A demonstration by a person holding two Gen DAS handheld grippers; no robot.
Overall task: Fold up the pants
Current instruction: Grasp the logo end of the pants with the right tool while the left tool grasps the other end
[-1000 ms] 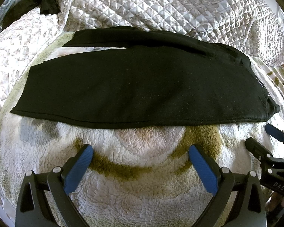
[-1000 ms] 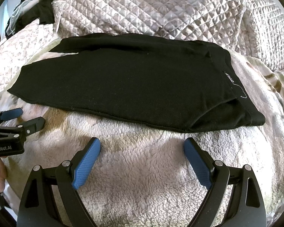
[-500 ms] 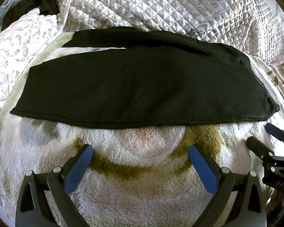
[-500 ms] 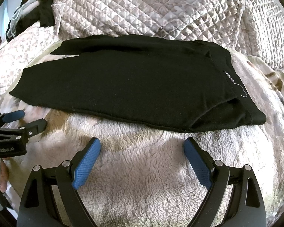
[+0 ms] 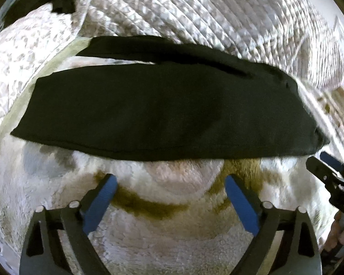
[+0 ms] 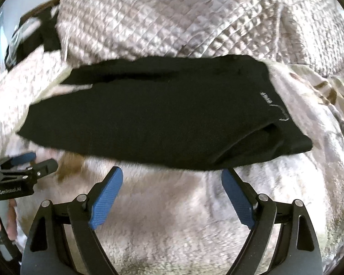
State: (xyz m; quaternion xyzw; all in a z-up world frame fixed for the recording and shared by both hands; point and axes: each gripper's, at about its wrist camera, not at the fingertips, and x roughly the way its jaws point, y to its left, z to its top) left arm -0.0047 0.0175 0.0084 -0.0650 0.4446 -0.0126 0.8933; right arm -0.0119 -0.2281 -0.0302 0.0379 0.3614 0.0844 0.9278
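Note:
Black pants (image 5: 162, 112) lie flat on a fluffy white blanket (image 5: 169, 240), one leg laid over the other, leg ends at the left, waistband at the right. They also show in the right wrist view (image 6: 162, 116), with white lettering near the waistband (image 6: 267, 98). My left gripper (image 5: 169, 183) is open and empty, just short of the pants' near edge. My right gripper (image 6: 172, 176) is open and empty, its fingertips at the near edge close to the waist end. Each gripper shows at the side of the other's view: the right (image 5: 328, 165), the left (image 6: 36, 162).
A quilted beige bedspread (image 6: 183, 20) is bunched behind the pants. Dark clothing (image 5: 59, 2) lies at the far left corner. The fluffy blanket has olive-brown markings (image 5: 149, 206) under my left gripper. A patterned cloth (image 6: 332, 91) lies at the right.
Both grippers have moved forward toward the pants' near edge; the views are now motion-blurred. The right gripper has come closer to the waist end. Both stay open.

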